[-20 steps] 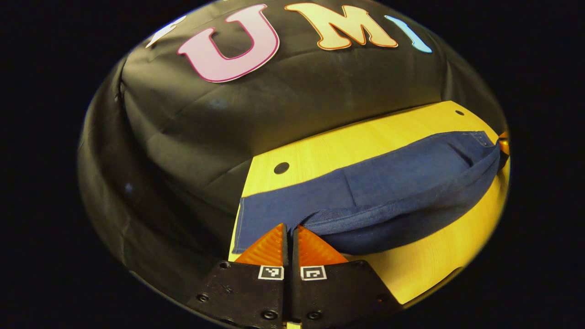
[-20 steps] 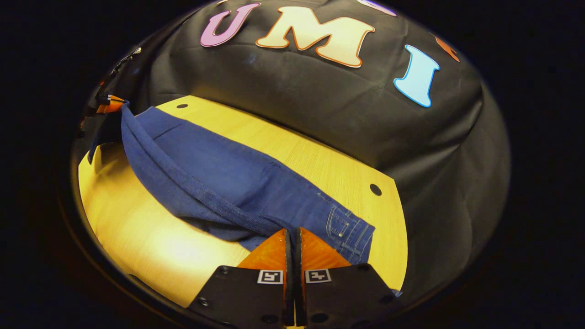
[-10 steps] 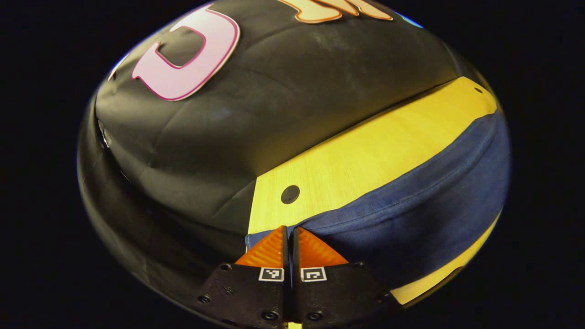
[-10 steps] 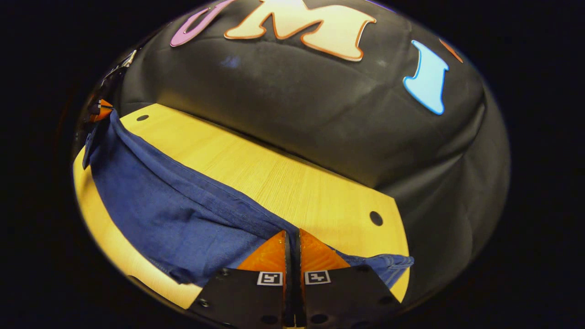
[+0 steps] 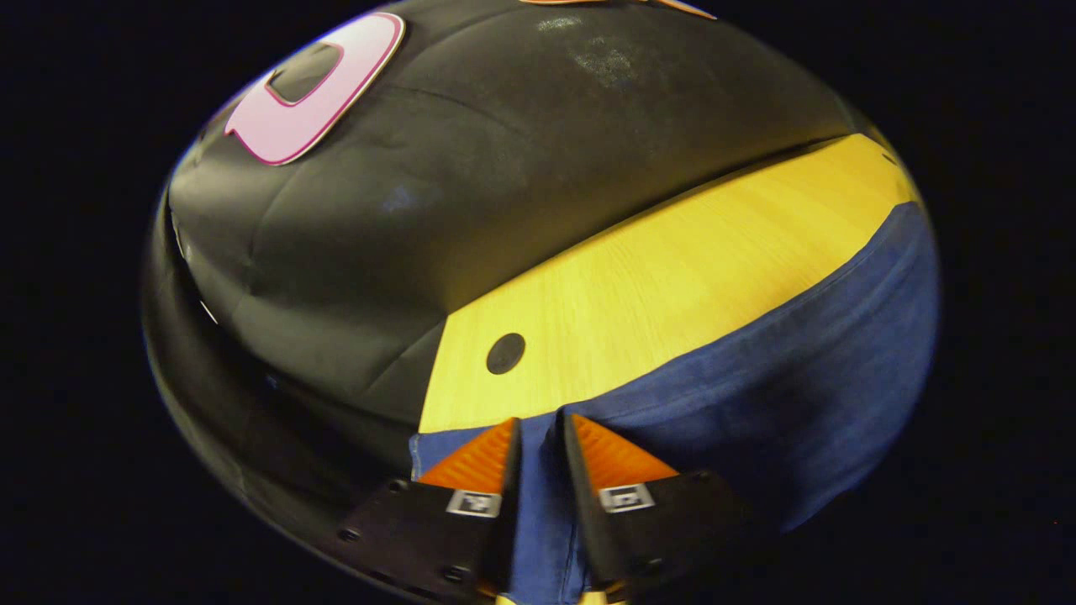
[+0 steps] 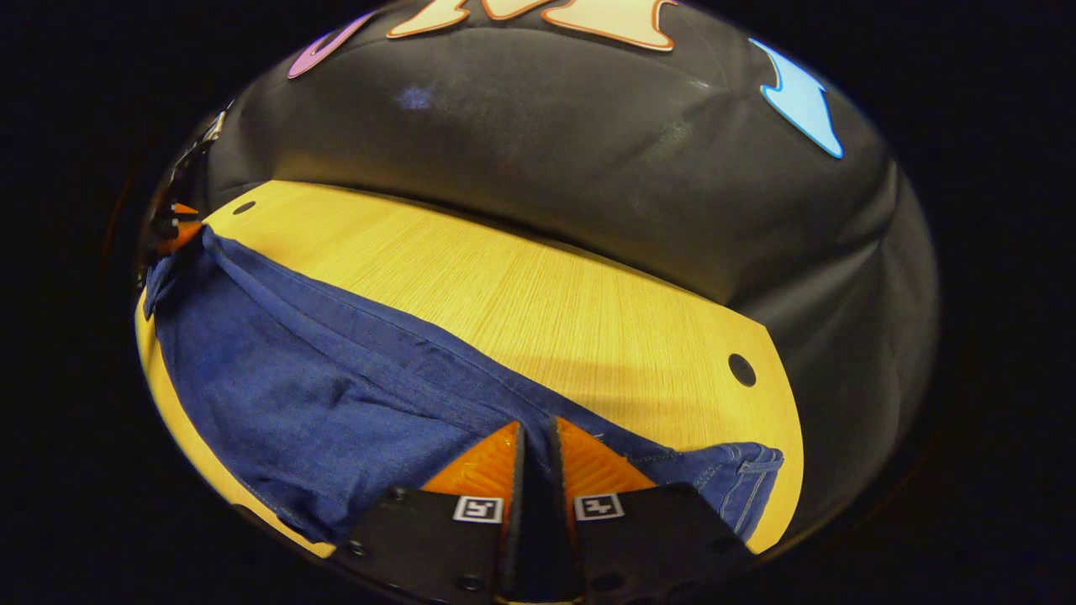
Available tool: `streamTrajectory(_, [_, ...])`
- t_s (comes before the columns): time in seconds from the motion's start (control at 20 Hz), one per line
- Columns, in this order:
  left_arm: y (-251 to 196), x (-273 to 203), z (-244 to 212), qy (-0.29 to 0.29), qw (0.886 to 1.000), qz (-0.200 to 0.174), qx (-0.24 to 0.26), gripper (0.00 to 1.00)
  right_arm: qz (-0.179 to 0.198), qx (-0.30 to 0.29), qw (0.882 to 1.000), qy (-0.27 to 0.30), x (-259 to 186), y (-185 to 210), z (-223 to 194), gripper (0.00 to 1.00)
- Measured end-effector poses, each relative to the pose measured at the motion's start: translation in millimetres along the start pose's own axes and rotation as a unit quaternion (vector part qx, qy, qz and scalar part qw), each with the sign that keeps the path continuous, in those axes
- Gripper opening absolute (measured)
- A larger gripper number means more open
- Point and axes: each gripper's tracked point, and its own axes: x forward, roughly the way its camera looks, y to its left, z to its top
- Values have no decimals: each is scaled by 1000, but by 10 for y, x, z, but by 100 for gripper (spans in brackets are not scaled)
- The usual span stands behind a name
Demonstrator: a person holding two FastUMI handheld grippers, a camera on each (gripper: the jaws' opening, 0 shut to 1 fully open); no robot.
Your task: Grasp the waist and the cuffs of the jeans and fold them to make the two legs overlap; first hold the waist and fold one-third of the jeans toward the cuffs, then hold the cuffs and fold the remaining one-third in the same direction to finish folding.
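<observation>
Your jeans (image 6: pixel 336 395) lie lengthwise across the wooden table (image 6: pixel 538 294), their long edge running just beside your near side, with a broad bare strip of wood between them and the booth wall (image 6: pixel 546 151). You look to be closing out the first step: the two legs seem laid one over the other, and what comes next is the waist fold toward the cuffs.

In the left gripper view, your left gripper (image 5: pixel 538 437) sits over the cuff end with its fingers parted and denim showing in the gap; it reads as released, not pinching. In the right gripper view, your right gripper (image 6: pixel 534 445) is at the waist end, where the stitched pocket corner (image 6: pixel 748 479) lies near the table's right edge. Its fingers stand slightly apart, and I cannot tell whether cloth is caught between them.

For the next move, take both layers at the waist and carry them along the table toward the cuffs. The cuff end lies at the table's left edge, so watch for overhang. Small holes (image 5: pixel 505 353) in the tabletop mark its far corners
</observation>
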Motion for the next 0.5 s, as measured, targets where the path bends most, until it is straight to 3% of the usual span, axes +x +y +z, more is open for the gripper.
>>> streamTrajectory(0.15, [18,-185,135,-19,999,5,-29,90,14,31,999,-10,-88,-67,83,100])
streamTrajectory(0.2, [47,-242,162,-26,999,7,-39,94,18,48,999,-14,-143,-104,115,100])
streamTrajectory(0.35, [21,-515,295,-45,996,-10,-80,95,15,99,995,-28,-484,-299,149,100])
streamTrajectory(0.5, [94,-671,457,-66,989,-24,-130,95,-10,132,991,-34,-785,-708,-1,100])
